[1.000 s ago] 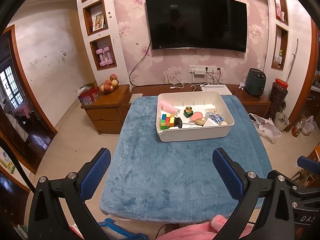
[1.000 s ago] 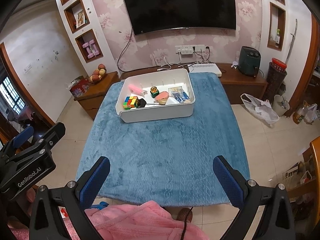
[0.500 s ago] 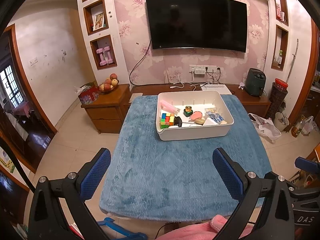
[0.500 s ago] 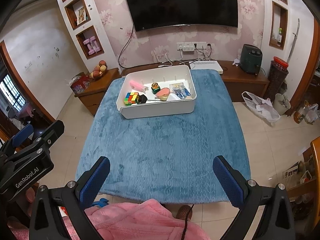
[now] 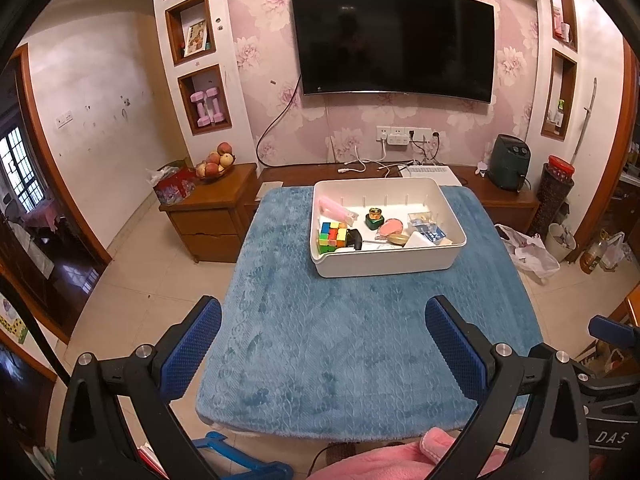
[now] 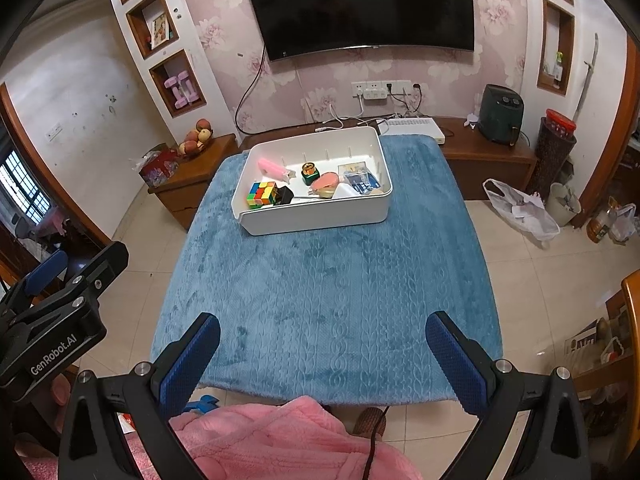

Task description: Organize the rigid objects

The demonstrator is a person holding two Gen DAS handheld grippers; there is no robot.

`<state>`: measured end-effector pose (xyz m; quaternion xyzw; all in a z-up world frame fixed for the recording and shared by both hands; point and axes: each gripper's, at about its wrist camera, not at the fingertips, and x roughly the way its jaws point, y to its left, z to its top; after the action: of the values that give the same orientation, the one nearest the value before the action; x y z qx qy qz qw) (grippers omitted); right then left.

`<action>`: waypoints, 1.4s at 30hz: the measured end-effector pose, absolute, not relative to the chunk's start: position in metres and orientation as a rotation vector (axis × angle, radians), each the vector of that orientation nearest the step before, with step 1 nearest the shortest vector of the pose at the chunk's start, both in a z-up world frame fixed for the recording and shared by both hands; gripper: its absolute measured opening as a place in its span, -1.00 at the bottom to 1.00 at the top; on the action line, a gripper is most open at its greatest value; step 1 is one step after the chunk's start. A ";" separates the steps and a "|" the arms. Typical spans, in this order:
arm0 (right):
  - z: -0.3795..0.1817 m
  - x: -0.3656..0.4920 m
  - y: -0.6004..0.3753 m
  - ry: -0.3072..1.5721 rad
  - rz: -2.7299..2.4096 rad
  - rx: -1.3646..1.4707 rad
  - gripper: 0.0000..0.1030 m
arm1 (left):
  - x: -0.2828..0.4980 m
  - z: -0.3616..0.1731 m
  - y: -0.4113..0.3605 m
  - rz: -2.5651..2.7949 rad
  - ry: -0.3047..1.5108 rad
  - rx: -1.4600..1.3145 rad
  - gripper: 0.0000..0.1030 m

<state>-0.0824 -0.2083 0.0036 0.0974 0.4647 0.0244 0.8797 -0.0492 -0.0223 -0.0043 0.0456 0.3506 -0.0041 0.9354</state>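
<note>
This is a home living room. A large dark television [image 5: 394, 40] hangs on pink floral wallpaper [image 5: 260, 48] at twelve o'clock, above a low wooden media cabinet [image 5: 304, 174] with a socket strip and trailing cables. At ten o'clock, wall niches hold pink dumbbells [image 5: 207, 106] and a framed picture [image 5: 197, 37], and a fruit bowl [image 5: 215, 165] sits on a side cabinet beside a tissue box [image 5: 173, 186]. The floor is pale tile [image 5: 132, 280]. A blue plush cloth [image 5: 360, 328] covers the bench in the middle.

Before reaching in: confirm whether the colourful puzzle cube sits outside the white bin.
No, the puzzle cube lies inside the white bin, at its near left corner.
</note>
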 end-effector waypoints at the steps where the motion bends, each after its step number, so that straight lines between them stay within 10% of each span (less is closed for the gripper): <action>1: 0.003 -0.083 -0.208 0.969 0.051 0.203 1.00 | -0.049 -0.004 -0.022 -0.008 0.718 0.094 0.98; 42: 0.003 -0.081 -0.211 0.971 0.046 0.202 1.00 | -0.027 0.001 -0.036 -0.019 0.730 0.071 0.98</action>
<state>-0.0808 -0.2107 0.0029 0.0970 0.4659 0.0223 0.8792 -0.0273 -0.0357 0.0005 0.0349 0.3567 -0.0092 0.9335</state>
